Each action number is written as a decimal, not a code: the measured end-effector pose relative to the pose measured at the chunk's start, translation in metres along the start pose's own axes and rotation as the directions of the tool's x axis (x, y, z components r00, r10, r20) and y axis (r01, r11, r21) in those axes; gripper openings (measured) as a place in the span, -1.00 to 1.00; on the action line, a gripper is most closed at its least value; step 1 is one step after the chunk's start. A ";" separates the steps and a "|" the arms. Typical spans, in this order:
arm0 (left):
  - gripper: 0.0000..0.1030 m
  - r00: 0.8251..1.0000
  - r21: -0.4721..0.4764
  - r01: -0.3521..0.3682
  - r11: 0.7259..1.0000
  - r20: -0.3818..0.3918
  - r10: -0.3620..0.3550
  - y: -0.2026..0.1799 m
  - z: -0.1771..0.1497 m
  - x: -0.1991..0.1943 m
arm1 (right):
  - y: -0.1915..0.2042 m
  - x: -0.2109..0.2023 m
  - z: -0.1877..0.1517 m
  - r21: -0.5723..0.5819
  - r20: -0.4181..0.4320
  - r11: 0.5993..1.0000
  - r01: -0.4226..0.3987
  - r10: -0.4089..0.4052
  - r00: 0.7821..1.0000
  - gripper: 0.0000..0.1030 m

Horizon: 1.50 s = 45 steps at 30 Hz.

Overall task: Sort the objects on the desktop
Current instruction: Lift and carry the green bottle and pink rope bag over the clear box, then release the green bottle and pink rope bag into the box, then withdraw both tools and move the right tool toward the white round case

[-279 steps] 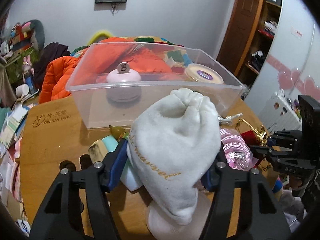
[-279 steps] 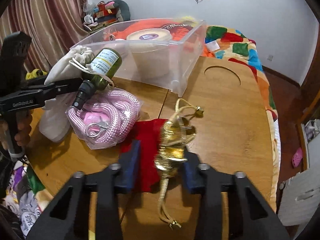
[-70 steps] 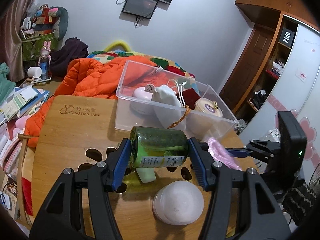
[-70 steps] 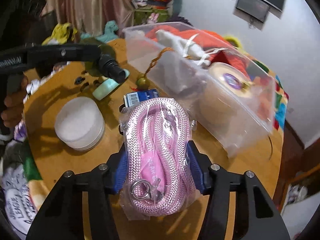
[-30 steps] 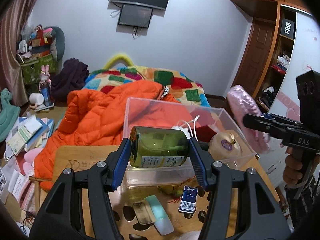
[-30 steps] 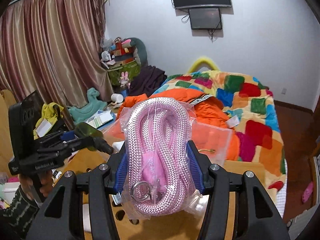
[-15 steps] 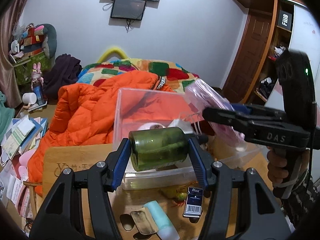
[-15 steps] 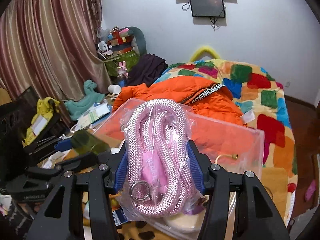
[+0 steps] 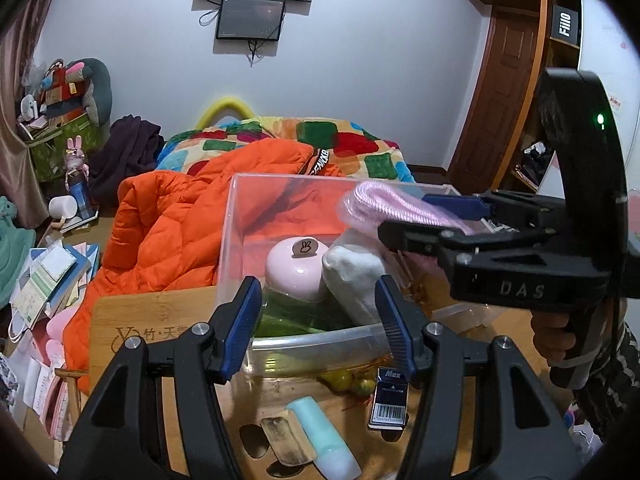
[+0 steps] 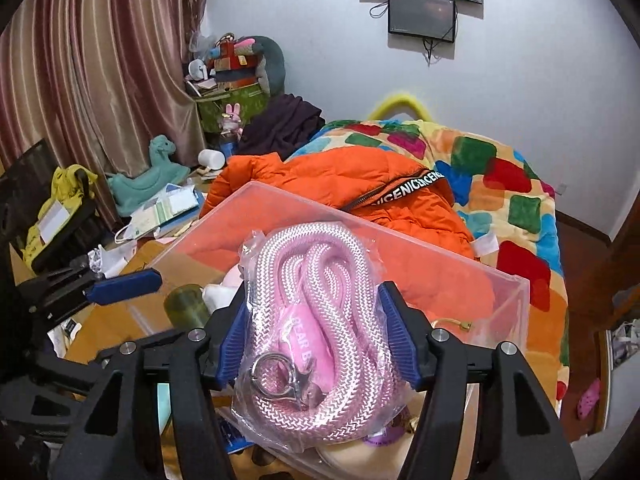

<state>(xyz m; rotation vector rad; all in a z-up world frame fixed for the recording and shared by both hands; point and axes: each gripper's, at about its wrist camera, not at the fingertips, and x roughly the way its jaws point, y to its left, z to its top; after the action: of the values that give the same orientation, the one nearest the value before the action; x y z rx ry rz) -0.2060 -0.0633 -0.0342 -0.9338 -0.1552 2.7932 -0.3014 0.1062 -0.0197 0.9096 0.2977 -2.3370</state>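
Note:
My left gripper point(image 9: 316, 320) is open and empty, just above the near wall of the clear plastic bin point(image 9: 312, 340). The green glass bottle point(image 9: 292, 314) lies inside the bin, beside a pink round jar point(image 9: 296, 266) and a white drawstring pouch point(image 9: 354, 280). My right gripper point(image 10: 314, 332) is shut on a bagged coil of pink rope point(image 10: 316, 320) and holds it above the bin point(image 10: 516, 292). The rope also shows in the left wrist view point(image 9: 396, 206), over the bin's right half. The bottle shows in the right wrist view point(image 10: 186, 306).
On the wooden table point(image 9: 160, 312) in front of the bin lie a mint tube point(image 9: 324, 436), a blue card box point(image 9: 390, 400), a small wooden piece point(image 9: 286, 440) and a yellow-green ornament point(image 9: 344, 380). An orange jacket point(image 9: 172, 232) and a bed lie behind.
My left gripper opened and the green bottle dropped into the bin. My right gripper carried the pink rope lower and further over the bin.

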 end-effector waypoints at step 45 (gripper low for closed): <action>0.48 0.992 -0.120 -0.099 0.988 -0.087 0.089 0.045 -0.101 -0.065 | 0.114 -0.047 -0.147 -0.002 -0.070 0.992 -0.129 0.128 0.989 0.61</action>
<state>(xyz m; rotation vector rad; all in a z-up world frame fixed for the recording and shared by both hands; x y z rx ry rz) -0.1009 -0.1172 -0.0837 -1.1100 -0.2822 2.8526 -0.1257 0.0970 -0.0955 0.9790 0.2674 -2.1888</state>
